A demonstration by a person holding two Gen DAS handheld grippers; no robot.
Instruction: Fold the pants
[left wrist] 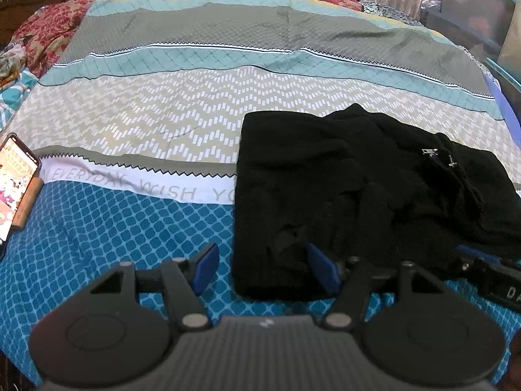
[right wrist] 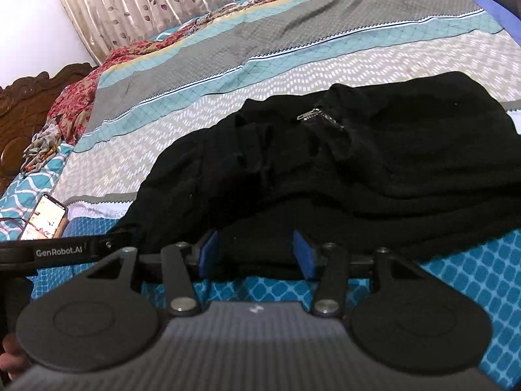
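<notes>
Your black pants [left wrist: 351, 189] lie in a folded bundle on the bed [left wrist: 182, 123], resting across the pale zigzag band and the blue patterned band of the bedspread [left wrist: 107, 224]. The metal zipper [left wrist: 429, 152] faces up near the far right of the bundle.

Your left tongs [left wrist: 260, 268] stand apart with nothing pinched. The right blue pad [left wrist: 320, 267] sits at the near left corner of the pants, over the cloth, while the left pad hangs over bare bedspread, so the corner's edge lies in the gap without being squeezed.

Your right tongs [right wrist: 257, 254] are also parted, at about a middle width. In the right wrist view the near edge of the pants [right wrist: 325, 176] lies between the two blue pads, but you cannot tell whether either pad touches the cloth; no fabric is bunched or lifted there.

From the left view, the right tongs show at the near right edge of the bundle. A lit phone [left wrist: 14, 192] lies on the bed well to the left of the pants.
</notes>
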